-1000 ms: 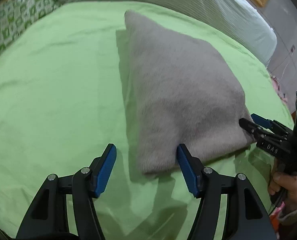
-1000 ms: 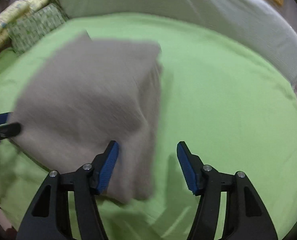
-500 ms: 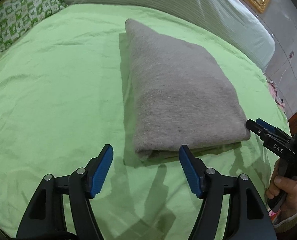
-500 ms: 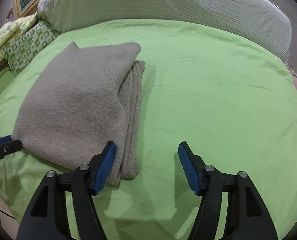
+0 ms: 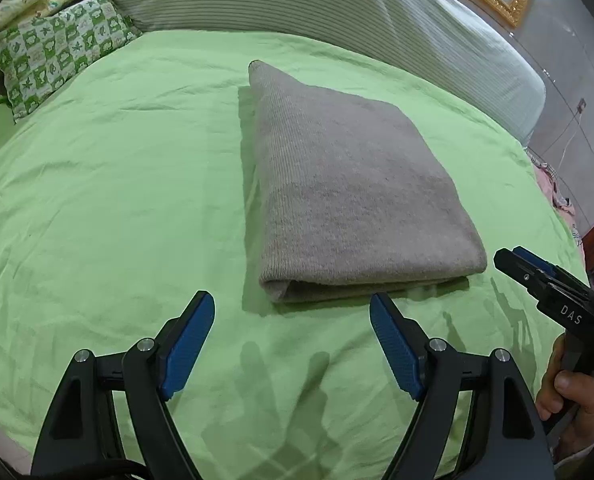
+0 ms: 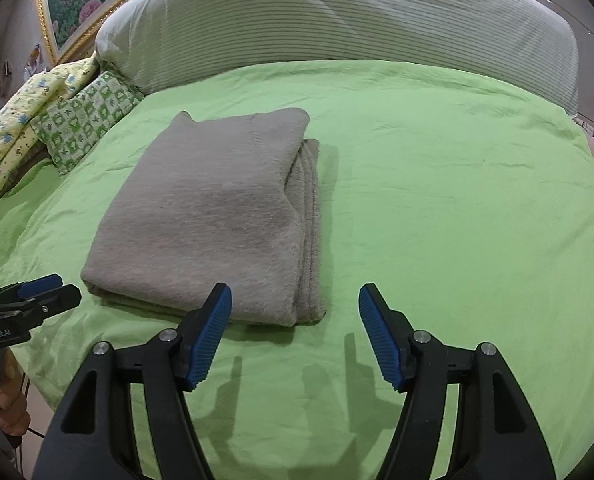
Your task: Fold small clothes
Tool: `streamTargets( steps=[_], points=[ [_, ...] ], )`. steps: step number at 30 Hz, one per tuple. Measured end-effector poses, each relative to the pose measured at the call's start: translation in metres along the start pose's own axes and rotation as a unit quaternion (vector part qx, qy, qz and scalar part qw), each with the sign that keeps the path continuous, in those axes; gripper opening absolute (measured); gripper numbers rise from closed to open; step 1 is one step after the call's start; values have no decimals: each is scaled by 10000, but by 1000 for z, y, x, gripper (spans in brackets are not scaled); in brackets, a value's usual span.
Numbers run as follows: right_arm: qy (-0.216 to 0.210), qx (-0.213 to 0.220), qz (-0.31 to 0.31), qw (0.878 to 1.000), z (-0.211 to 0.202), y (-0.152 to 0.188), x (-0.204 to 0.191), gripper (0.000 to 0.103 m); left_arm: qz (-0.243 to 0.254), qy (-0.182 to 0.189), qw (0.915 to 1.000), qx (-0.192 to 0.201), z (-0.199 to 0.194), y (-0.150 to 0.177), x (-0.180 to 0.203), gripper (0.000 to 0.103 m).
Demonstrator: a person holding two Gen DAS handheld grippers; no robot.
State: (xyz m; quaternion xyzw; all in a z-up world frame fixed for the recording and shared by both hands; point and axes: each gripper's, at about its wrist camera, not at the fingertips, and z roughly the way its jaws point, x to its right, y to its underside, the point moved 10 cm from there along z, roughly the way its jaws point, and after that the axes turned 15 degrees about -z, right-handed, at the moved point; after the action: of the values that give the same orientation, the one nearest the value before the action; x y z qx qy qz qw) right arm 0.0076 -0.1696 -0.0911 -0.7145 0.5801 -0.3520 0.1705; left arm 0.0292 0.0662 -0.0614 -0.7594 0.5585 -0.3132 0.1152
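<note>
Folded grey garment [image 5: 353, 196] lies flat on the green sheet [image 5: 109, 200], just beyond the left gripper [image 5: 293, 336], whose jaws gape empty, and far-left of the right gripper [image 6: 295, 336], likewise spread, holding nothing.

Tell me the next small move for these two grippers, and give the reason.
Probably back both away: the grey knitted garment already lies folded flat on the green bedsheet, and the left gripper and right gripper are open, holding nothing.
</note>
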Motion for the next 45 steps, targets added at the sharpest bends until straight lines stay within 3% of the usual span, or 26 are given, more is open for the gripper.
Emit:
streamTargets(
  steps=[16, 24, 29, 33, 39, 45],
  points=[
    [-284, 50, 182, 9994, -5, 7, -11, 72, 228, -272, 9987, 371, -18, -4, -9, 82],
    [-574, 281, 234, 9977, -12, -13, -21, 73, 209, -5, 9977, 643, -36, -27, 0, 84],
    [-588, 540, 114, 9967, -27, -32, -26, 86, 459, -83, 9924, 1143, -57, -45, 9, 92],
    [-624, 697, 62, 9956, -30, -50, -25, 90, 543, -82, 9892, 1360, -65, -57, 15, 98],
    [-708, 800, 141, 9942, -28, -70, -23, 91, 474, 94, 9907, 1273, -60, -71, 23, 102],
    [-804, 886, 21, 9928, -25, -71, -30, 92, 508, -34, 9918, 1174, -39, -68, 25, 102]
  ],
)
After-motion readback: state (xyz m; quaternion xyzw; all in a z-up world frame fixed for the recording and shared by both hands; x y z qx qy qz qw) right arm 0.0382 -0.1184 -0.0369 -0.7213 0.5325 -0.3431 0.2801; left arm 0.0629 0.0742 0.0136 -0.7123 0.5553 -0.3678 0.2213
